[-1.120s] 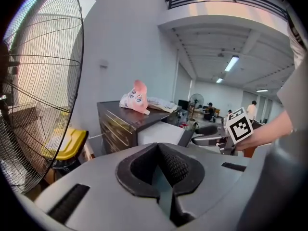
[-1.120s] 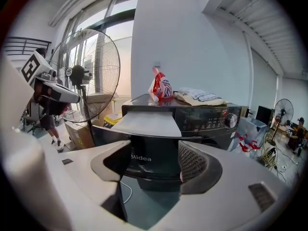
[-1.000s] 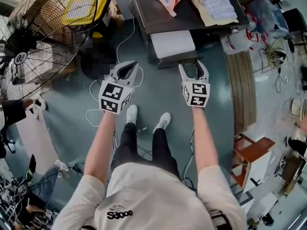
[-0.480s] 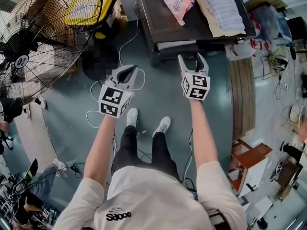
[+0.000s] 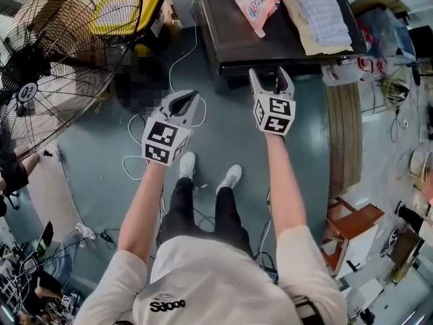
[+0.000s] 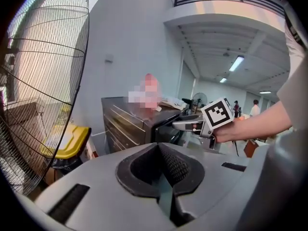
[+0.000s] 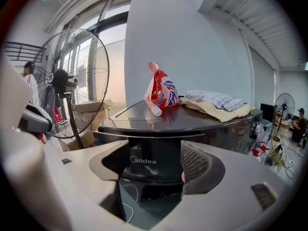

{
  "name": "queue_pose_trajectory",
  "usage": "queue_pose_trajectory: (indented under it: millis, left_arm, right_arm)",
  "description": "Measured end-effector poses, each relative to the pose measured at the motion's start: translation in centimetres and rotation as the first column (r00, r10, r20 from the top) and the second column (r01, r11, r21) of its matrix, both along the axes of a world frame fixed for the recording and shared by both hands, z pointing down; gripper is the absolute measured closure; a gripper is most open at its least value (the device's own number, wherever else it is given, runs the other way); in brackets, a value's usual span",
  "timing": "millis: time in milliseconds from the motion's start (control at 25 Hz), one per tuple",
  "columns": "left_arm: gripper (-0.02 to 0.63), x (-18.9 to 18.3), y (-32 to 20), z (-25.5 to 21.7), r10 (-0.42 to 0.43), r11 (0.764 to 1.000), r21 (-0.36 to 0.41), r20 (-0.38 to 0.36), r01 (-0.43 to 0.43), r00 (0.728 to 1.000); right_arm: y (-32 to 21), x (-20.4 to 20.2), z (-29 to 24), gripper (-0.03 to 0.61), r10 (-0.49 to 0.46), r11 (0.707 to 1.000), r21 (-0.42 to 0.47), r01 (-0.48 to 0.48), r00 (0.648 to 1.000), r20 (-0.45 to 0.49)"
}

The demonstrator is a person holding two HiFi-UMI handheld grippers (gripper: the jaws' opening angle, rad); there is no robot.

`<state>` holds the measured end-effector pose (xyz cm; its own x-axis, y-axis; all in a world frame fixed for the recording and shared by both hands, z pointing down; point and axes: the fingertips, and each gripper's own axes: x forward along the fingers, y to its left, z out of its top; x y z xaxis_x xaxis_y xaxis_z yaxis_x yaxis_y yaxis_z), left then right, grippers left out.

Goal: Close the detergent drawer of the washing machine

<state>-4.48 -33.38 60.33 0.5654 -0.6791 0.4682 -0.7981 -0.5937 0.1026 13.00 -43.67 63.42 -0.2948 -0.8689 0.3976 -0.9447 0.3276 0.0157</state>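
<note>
The person stands facing a dark top-load washing machine (image 5: pixel 233 29) at the far side of the scene, a gripper in each hand. The right gripper (image 5: pixel 270 80) reaches to the machine's near front edge with its fingers released and spread. In the right gripper view, the gap between them frames the detergent drawer (image 7: pixel 144 160), a dark front panel with the Midea logo. The drawer looks pushed in, with its face level with the rest of the front. Whether the fingertips touch it cannot be told.

The left gripper (image 5: pixel 184 100) hangs to the left, nearer the person and apart from the machine. Its fingers are clenched together on nothing, as the left gripper view shows.

On the machine's lid lie a pink-and-red detergent bag (image 5: pixel 252 2) and, to its right, a folded towel (image 5: pixel 318 9). A large standing fan (image 5: pixel 61 46) fills the far left, with a yellow bin (image 5: pixel 122 9) behind it. White cables (image 5: pixel 135 161) trail across the grey floor near the person's white shoes (image 5: pixel 186 162).
</note>
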Motion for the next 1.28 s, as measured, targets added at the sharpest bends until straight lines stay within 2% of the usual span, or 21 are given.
queue_pose_trajectory:
  millis: [440,640,800,1000,1160,1280]
  left_arm:
    - [0.600,0.1,-0.2,1.4,-0.002,1.000,-0.017,-0.001,0.002,1.000]
    - [0.600,0.1,0.5,1.2,-0.003,1.000,-0.017,0.004,0.003,1.000]
    - [0.600,-0.6,0.9,1.0,-0.016,1.000,-0.011,0.002,0.016,1.000]
    - [0.600,-0.8,1.6,0.2,-0.026,1.000,0.002,0.000,0.026,1.000]
    - [0.600,-0.4,2.0,-2.0,-0.019,0.999,0.035,-0.005,0.019,1.000]
    - [0.600,-0.6,2.4,-3.5,-0.016,0.998,0.061,-0.006,0.016,1.000]
  right_arm:
    - [-0.4,0.0,0.3,0.282,-0.020,0.999,0.038,0.020,1.000,0.006]
    - [-1.4,-0.3,0.4,0.282,-0.018,1.000,0.021,0.018,1.000,-0.009]
    - [-1.7,-0.4,0.3,0.272,-0.014,0.998,0.058,0.015,1.000,-0.020]
    - [-1.2,-0.5,0.9,0.272,-0.054,0.998,0.010,0.056,0.991,-0.118]
    - [0.1,0.1,0.4,0.273,-0.070,0.997,-0.036,0.066,0.991,-0.115]
    - [1.6,1.1,-0.7,0.273,-0.062,0.998,-0.036,0.057,0.990,-0.127]
